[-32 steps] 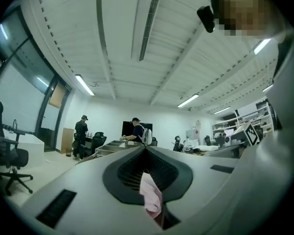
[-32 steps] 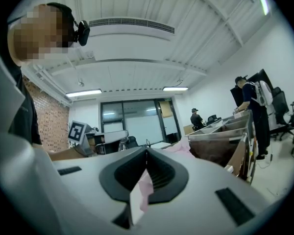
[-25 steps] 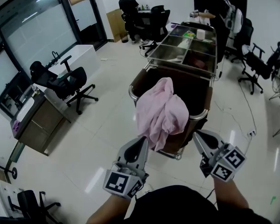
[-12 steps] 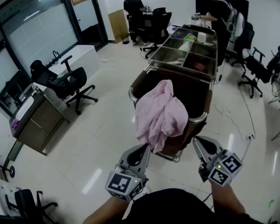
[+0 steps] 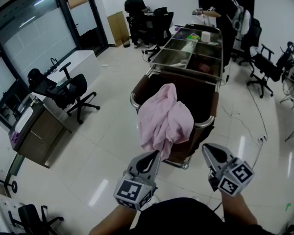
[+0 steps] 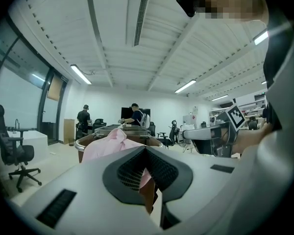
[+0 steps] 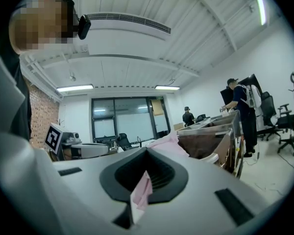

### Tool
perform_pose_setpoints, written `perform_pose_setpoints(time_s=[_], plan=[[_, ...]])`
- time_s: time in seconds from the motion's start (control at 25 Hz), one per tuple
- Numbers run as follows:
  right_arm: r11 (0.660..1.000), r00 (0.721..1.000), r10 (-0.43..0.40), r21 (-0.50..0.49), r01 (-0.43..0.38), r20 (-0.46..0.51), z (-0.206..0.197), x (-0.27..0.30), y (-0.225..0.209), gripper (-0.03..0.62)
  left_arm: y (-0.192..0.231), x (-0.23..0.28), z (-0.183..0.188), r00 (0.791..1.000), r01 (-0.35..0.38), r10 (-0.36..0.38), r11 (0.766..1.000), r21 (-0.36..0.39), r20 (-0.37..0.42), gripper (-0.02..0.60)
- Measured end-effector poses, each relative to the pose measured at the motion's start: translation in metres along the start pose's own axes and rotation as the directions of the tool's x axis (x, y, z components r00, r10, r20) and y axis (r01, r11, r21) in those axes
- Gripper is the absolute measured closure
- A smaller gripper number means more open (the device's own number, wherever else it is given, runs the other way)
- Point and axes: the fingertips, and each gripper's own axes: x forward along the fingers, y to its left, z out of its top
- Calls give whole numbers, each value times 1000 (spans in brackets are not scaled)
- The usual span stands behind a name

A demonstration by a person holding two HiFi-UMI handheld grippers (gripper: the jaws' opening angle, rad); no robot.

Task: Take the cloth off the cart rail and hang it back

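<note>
A tiled floor [image 5: 105,131] spread under a cart [image 5: 198,98] with a brown bag body and steel trays [image 5: 179,58] at its far end. The pink cloth [image 5: 164,117] hung bunched over the cart's near rail [image 5: 206,123], toward the rail's left side, with its lowest corner trailing down the front. The left tongs [image 5: 156,154] were pressed together just below that corner, tip at the hem. The head view did not show whether they touched it, and their own view showed the cloth beyond the tip. The right tongs [image 5: 206,148] were together too, to the right of the cloth and apart from it, with a thin pink sliver [image 7: 140,195] showing in their seam.
</note>
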Motion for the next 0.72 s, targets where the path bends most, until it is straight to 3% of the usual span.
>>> perform_pose_setpoints(time_s=[0.72], plan=[[1000,1000,-4,3,4,-18,-3,4,-1,585,6,1,-1,1000,10,-10,1000,-16,-9,581]])
